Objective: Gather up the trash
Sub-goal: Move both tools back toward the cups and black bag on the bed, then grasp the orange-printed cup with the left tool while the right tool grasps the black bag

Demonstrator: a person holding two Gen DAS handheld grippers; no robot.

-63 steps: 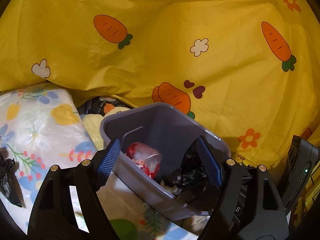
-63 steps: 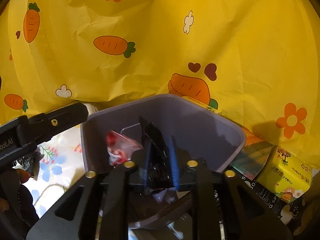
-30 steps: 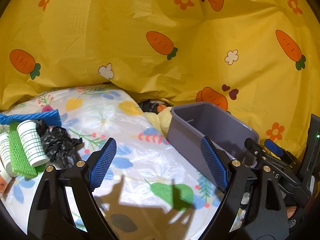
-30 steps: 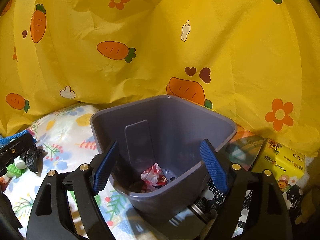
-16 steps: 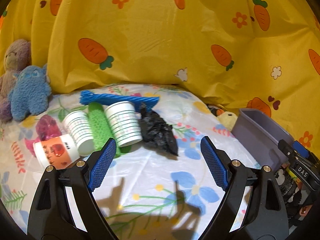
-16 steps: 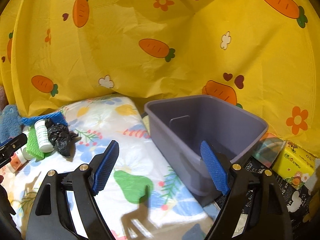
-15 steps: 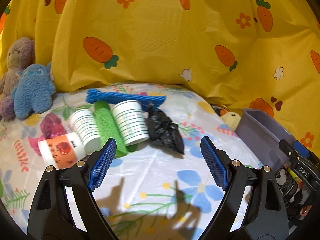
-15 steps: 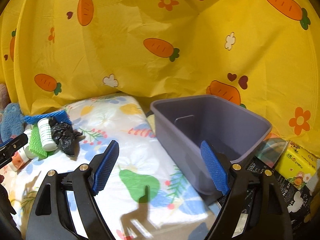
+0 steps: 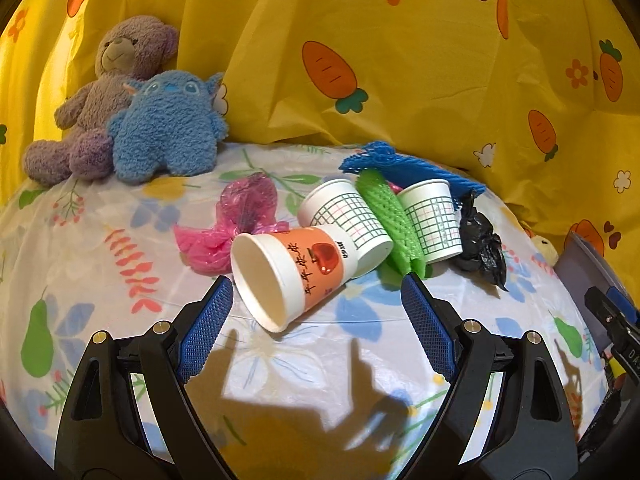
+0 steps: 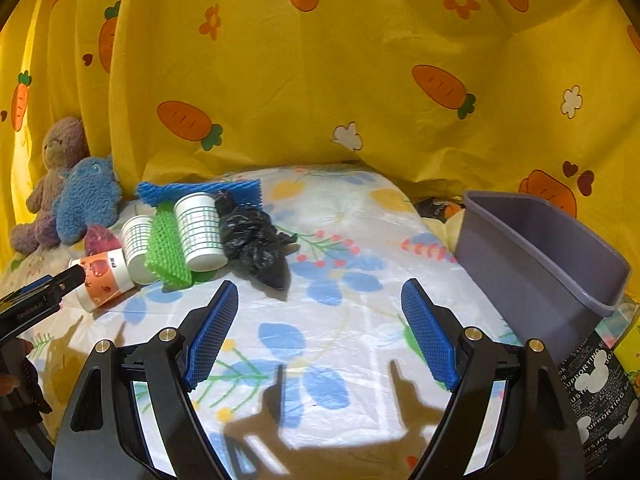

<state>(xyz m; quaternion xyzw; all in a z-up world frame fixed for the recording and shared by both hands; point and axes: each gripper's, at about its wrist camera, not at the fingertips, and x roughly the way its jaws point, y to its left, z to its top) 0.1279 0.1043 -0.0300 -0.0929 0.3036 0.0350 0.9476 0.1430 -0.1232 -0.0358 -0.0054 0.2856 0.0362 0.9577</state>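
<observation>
Both grippers have swung left from the grey bin (image 10: 540, 248) to the trash pile. The left gripper (image 9: 316, 312) and right gripper (image 10: 320, 316) gape empty. The orange cup (image 9: 292, 268) lies on its side, mouth toward the near left.

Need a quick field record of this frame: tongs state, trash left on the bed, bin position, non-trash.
left tongs: open, empty, facing the orange paper cup
right tongs: open, empty, facing the black plastic bag
trash on floral sheet: orange paper cup, two grid-print cups, green foam net, blue foam net, pink plastic wrap, black plastic bag
bin: grey bin right of the pile, contents not visible
non-trash: two plush toys at the yellow cloth
</observation>
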